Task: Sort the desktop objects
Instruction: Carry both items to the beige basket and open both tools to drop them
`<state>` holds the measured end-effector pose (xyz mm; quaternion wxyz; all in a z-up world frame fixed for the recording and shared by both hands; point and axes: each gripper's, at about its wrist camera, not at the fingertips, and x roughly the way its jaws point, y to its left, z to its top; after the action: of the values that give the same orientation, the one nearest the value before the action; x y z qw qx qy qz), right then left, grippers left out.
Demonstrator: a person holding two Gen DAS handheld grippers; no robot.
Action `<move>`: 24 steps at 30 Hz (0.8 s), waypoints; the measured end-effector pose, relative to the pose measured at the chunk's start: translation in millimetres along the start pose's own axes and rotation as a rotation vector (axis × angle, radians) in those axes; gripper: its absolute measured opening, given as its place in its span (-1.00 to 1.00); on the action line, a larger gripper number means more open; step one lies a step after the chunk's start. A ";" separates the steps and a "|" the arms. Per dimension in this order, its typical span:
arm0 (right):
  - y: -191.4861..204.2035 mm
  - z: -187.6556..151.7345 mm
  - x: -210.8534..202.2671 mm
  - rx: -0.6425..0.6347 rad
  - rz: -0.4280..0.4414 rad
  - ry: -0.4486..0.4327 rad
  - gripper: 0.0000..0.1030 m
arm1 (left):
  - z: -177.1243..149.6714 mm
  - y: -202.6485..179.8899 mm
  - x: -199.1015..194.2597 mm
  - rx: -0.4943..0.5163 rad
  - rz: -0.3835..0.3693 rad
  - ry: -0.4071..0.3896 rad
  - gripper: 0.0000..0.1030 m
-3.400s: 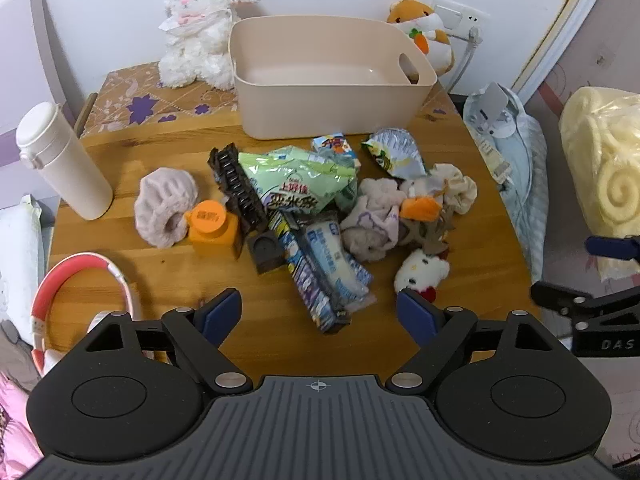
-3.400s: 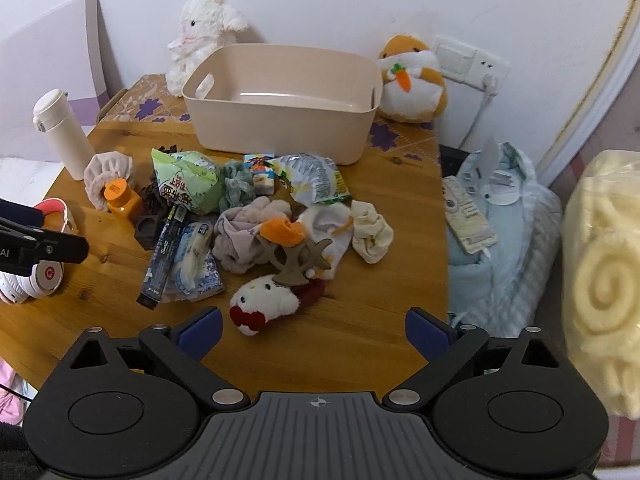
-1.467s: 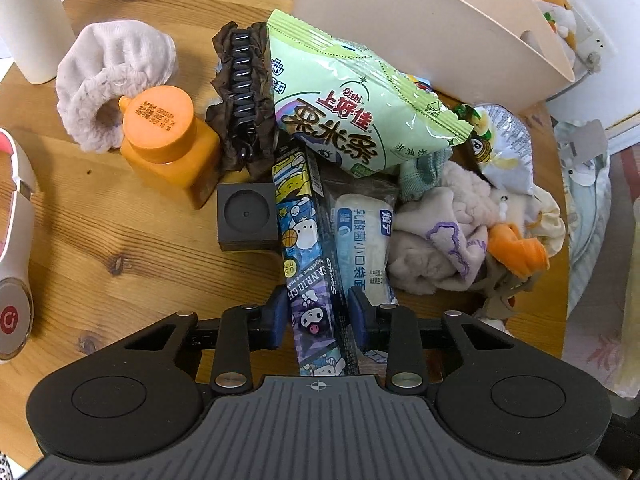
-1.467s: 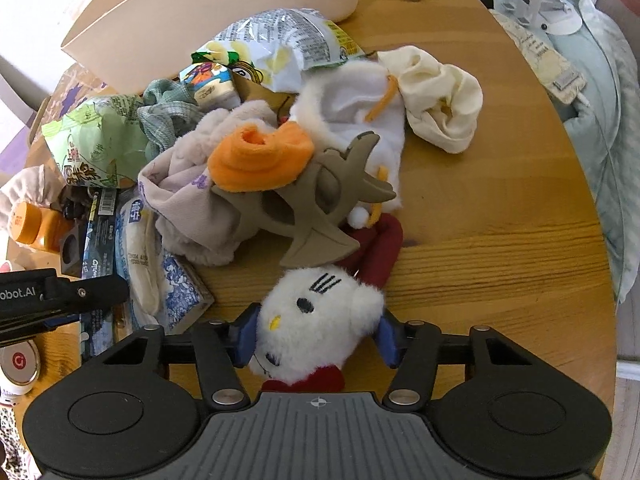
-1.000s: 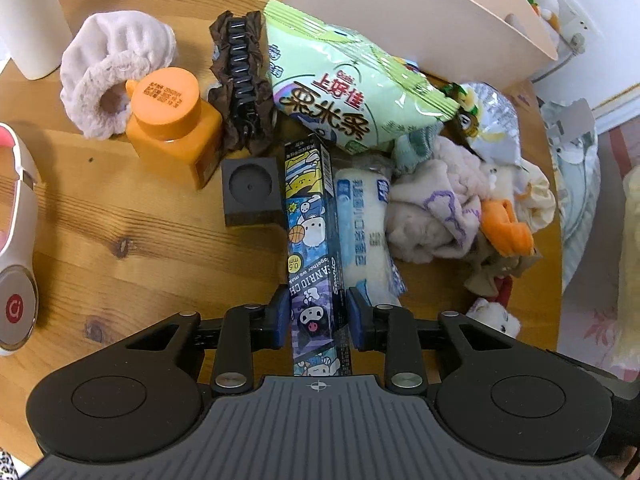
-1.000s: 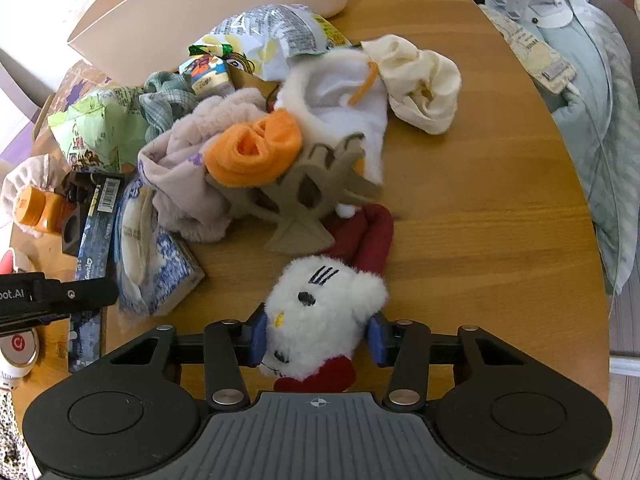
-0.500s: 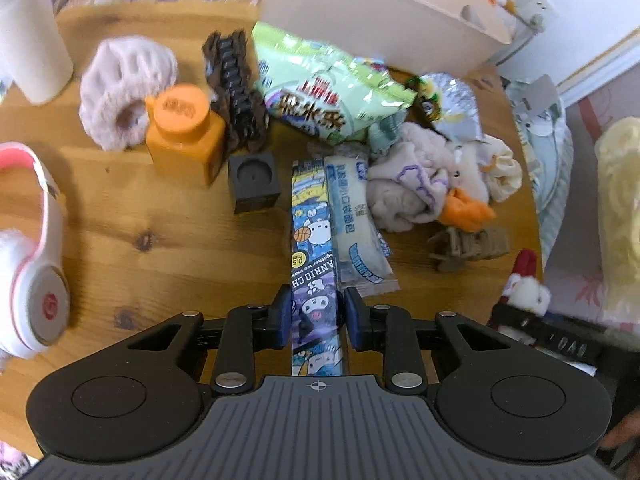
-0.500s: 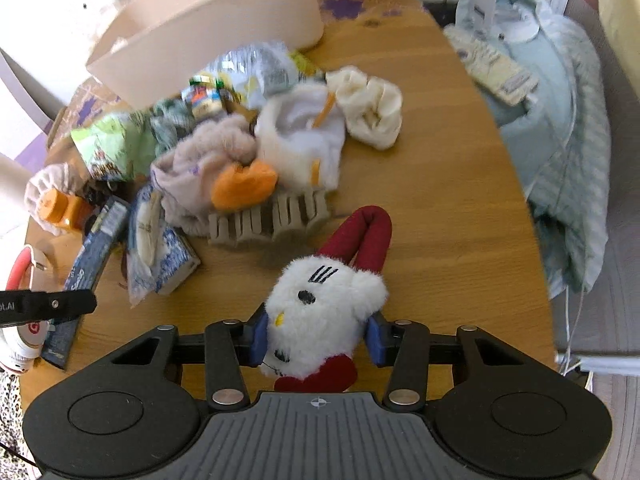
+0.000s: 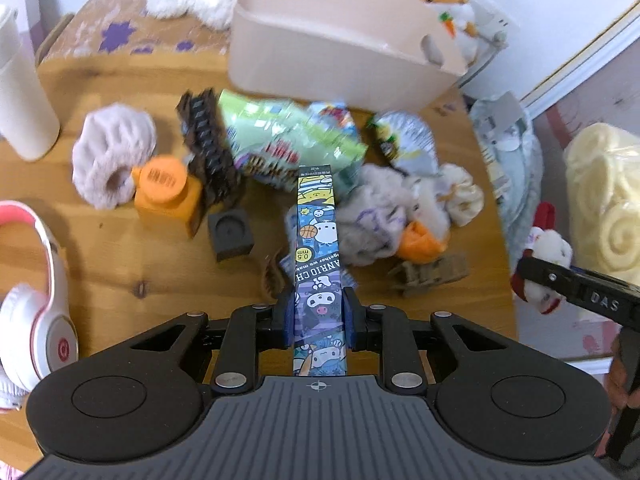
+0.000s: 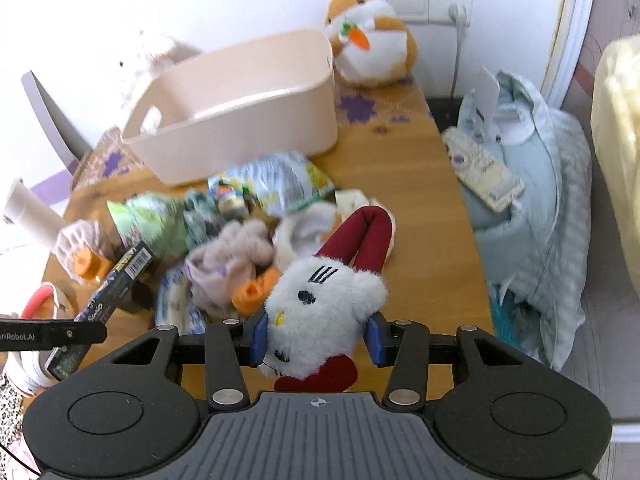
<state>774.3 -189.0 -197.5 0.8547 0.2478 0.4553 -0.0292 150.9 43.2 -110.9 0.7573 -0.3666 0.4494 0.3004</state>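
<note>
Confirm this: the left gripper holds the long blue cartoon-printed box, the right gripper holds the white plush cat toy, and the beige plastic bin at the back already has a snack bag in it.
One detail is wrong. The beige plastic bin is empty, as the right wrist view shows. The rest stands: the left gripper holds the long blue cartoon-printed box, and the right gripper holds the white plush cat toy.

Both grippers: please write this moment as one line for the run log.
left gripper: shut on cartoon pen box | right gripper: shut on white cat plush | beige bin: empty
</note>
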 end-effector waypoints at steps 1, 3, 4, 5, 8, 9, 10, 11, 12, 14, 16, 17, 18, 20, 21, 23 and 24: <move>0.2 5.3 -3.0 -0.003 0.004 -0.011 -0.15 | 2.6 -1.5 -4.7 -0.011 -0.001 -0.015 -0.55; 1.0 15.0 -8.5 -0.012 0.003 -0.036 -0.15 | 9.6 -5.7 -16.0 -0.006 -0.008 -0.045 -0.55; 1.8 20.3 -11.0 -0.019 0.003 -0.049 -0.15 | 13.4 -7.5 -21.9 -0.005 -0.011 -0.064 -0.55; 2.5 25.4 -13.0 -0.028 0.005 -0.061 -0.15 | 16.9 -8.3 -26.6 -0.007 -0.013 -0.077 -0.55; 4.6 41.0 -17.0 -0.054 0.007 -0.094 -0.15 | 30.8 -13.0 -41.2 -0.027 -0.012 -0.132 -0.55; 5.4 46.1 -17.7 -0.066 0.003 -0.105 -0.15 | 35.3 -14.5 -44.7 -0.025 -0.012 -0.147 -0.55; 6.9 51.3 -18.3 -0.083 -0.002 -0.118 -0.15 | 39.3 -16.2 -47.9 -0.035 -0.002 -0.168 -0.55; 8.6 56.3 -18.5 -0.102 -0.010 -0.131 -0.15 | 45.9 -18.1 -51.5 -0.028 0.004 -0.187 -0.55; 10.5 61.6 -18.3 -0.125 -0.016 -0.143 -0.14 | 50.8 -19.7 -53.8 -0.024 0.010 -0.202 -0.55; 12.7 71.6 -18.1 -0.153 -0.021 -0.163 -0.14 | 61.2 -22.8 -58.1 -0.028 0.031 -0.239 -0.55; 15.2 82.3 -16.6 -0.181 -0.022 -0.186 -0.14 | 72.8 -26.1 -60.7 -0.029 0.059 -0.275 -0.55; 16.7 87.7 -15.7 -0.189 -0.023 -0.199 -0.14 | 78.7 -27.9 -61.7 -0.025 0.067 -0.291 -0.55; 18.0 93.4 -15.0 -0.192 -0.018 -0.210 -0.14 | 84.6 -29.8 -62.4 -0.026 0.075 -0.308 -0.55; 22.0 105.1 -12.9 -0.212 -0.006 -0.234 -0.14 | 94.9 -32.6 -62.0 -0.042 0.095 -0.339 -0.55; 25.1 110.5 -11.6 -0.228 -0.010 -0.248 -0.14 | 100.1 -34.7 -61.1 -0.042 0.100 -0.350 -0.55; 30.6 121.1 -9.0 -0.259 -0.012 -0.268 -0.14 | 109.3 -39.2 -58.5 -0.044 0.112 -0.378 -0.55; 32.3 126.6 -7.4 -0.272 -0.007 -0.275 -0.14 | 113.4 -41.6 -57.0 -0.043 0.119 -0.390 -0.55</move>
<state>875.6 -219.0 -120.3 0.9342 0.1221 0.3351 -0.0040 212.0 106.8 -10.5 0.8029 -0.2905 0.3086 0.4193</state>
